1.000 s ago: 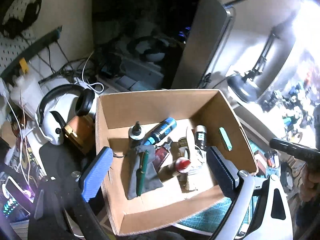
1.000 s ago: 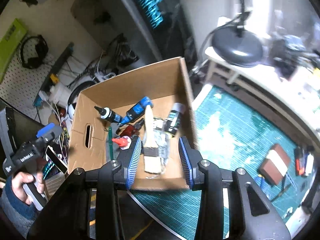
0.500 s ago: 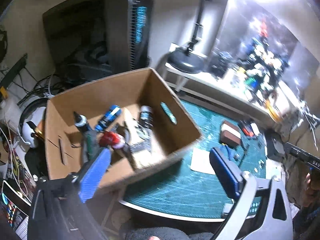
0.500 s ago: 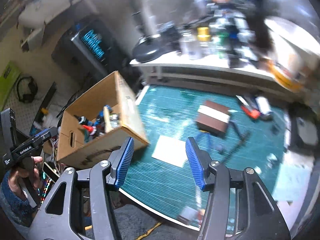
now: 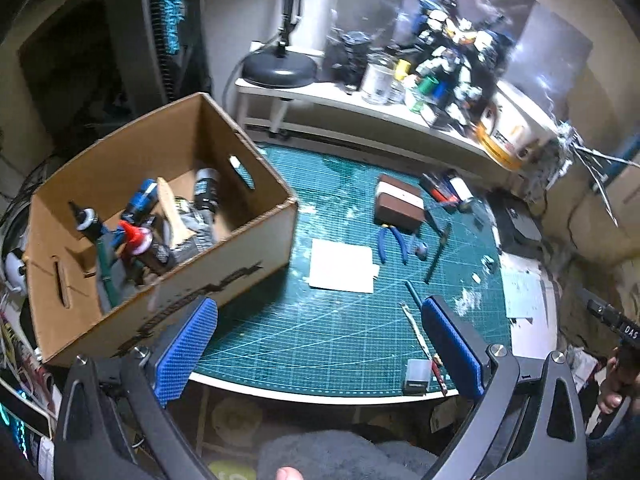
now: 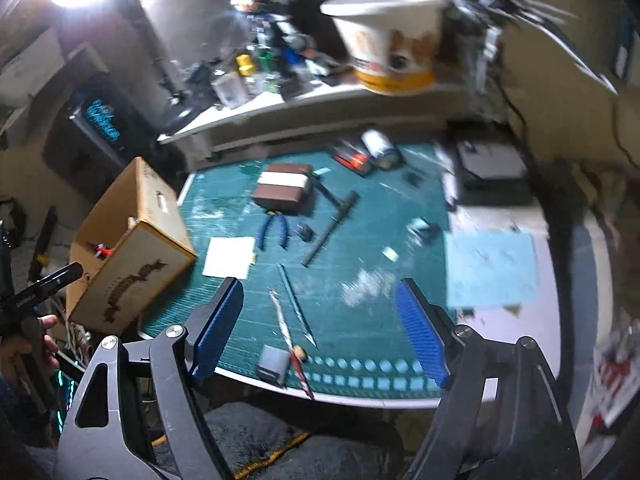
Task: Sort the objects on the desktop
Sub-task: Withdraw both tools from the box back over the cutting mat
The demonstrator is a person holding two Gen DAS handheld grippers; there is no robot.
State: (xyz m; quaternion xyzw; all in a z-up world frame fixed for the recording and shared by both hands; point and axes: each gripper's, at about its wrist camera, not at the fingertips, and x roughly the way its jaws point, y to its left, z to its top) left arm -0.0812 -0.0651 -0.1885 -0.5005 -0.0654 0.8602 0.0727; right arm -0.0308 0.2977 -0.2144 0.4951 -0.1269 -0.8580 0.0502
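Observation:
A cardboard box stands at the left end of the green cutting mat; it holds several bottles, a brush and a cloth. On the mat lie a brown-and-white block, blue pliers, a white paper sheet, a dark pen, thin craft knives and a small grey block. My left gripper is open and empty above the mat's front edge. My right gripper is open and empty over the knives. The box also shows in the right wrist view.
A white shelf at the back carries a lamp base, jars and model figures. A paper bucket stands at its right end. A light blue sheet and a grey device lie right of the mat.
Both grippers have swung right, from above the box to the mat's front edge. The right gripper has opened wider. The box and its contents stay put.

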